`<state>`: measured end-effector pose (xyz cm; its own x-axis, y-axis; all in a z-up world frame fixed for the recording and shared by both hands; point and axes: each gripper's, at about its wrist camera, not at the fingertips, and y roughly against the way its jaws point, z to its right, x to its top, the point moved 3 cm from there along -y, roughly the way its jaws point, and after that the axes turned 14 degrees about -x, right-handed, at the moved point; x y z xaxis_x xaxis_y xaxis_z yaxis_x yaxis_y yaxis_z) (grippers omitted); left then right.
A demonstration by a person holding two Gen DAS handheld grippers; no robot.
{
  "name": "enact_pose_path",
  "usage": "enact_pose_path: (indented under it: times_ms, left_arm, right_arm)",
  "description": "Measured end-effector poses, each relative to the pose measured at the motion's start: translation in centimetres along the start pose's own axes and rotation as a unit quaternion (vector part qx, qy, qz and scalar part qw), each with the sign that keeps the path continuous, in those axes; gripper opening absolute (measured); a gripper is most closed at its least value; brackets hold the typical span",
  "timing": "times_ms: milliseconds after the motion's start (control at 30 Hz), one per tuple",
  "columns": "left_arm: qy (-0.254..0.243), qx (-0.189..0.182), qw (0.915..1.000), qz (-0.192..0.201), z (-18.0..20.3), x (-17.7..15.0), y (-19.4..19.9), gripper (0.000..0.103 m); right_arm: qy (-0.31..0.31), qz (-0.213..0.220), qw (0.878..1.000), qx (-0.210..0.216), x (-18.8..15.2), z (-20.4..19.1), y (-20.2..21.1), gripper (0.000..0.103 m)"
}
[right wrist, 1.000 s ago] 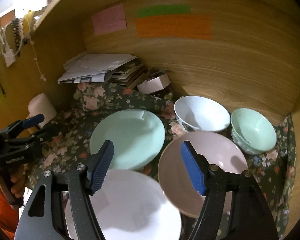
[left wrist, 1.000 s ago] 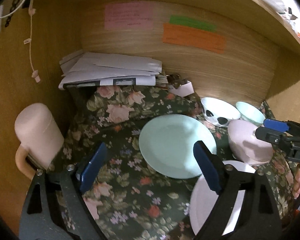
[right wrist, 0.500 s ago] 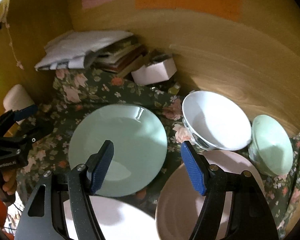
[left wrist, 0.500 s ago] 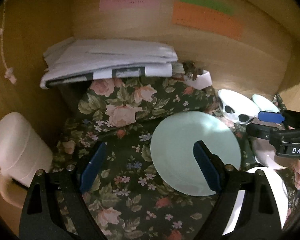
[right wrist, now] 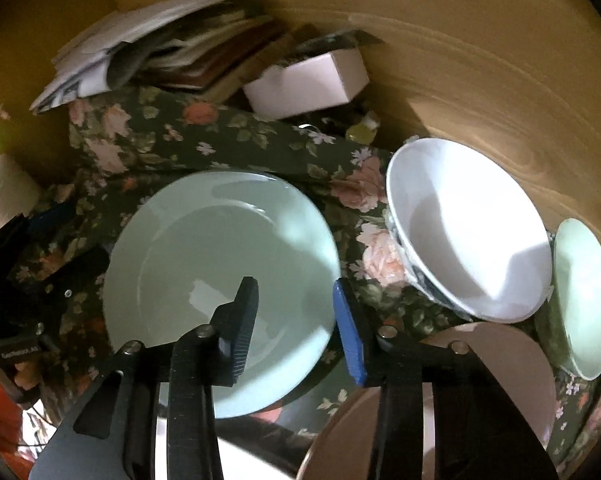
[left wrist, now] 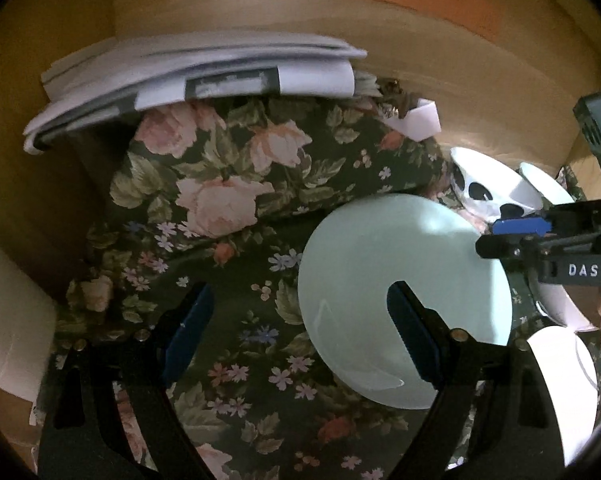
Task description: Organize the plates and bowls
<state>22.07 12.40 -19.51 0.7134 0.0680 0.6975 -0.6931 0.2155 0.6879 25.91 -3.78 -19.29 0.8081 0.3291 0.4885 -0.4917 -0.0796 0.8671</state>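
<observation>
A pale green plate (right wrist: 220,276) lies on the floral cloth (right wrist: 188,148); it also shows in the left wrist view (left wrist: 380,280). My right gripper (right wrist: 296,320) straddles its right rim, jaws narrowed but apart, one finger over the plate and one outside it. My left gripper (left wrist: 300,332) is open and empty, right finger over the plate's near part. A white patterned bowl (right wrist: 468,232), a small green bowl (right wrist: 584,300), a pink bowl (right wrist: 480,400) and a white plate (left wrist: 560,392) sit to the right.
A paper stack (left wrist: 188,76) and books (right wrist: 204,60) lie at the back left, with a white box (right wrist: 308,84) beside them. A cream mug (left wrist: 8,320) stands at the left. Wooden walls (right wrist: 480,60) close in behind and on both sides.
Both grippers moved forward and lower toward the green plate. The right gripper's jaws narrowed around the plate's right rim. The left gripper stayed open.
</observation>
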Motion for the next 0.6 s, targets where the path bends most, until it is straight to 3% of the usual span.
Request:
enact_pose_path:
  times_ms: [67, 367, 600]
  left_arm:
    - [0.002, -0.004, 1.0, -0.004, -0.1, -0.1, -0.3, 0.088]
    - [0.019, -0.019, 0.9996, -0.01, -0.9, -0.3, -1.3, 0.064]
    - [0.033, -0.044, 0.9981, -0.026, -1.5, -0.7, -1.7, 0.048]
  right_arm:
    - [0.003, -0.009, 1.0, -0.006, 0.1, 0.0, -0.5, 0.036]
    - [0.028, -0.042, 0.999, -0.01, 0.7, -0.7, -2.2, 0.036]
    - [0.046, -0.041, 0.998, -0.021, 0.7, -2.7, -1.9, 0.036]
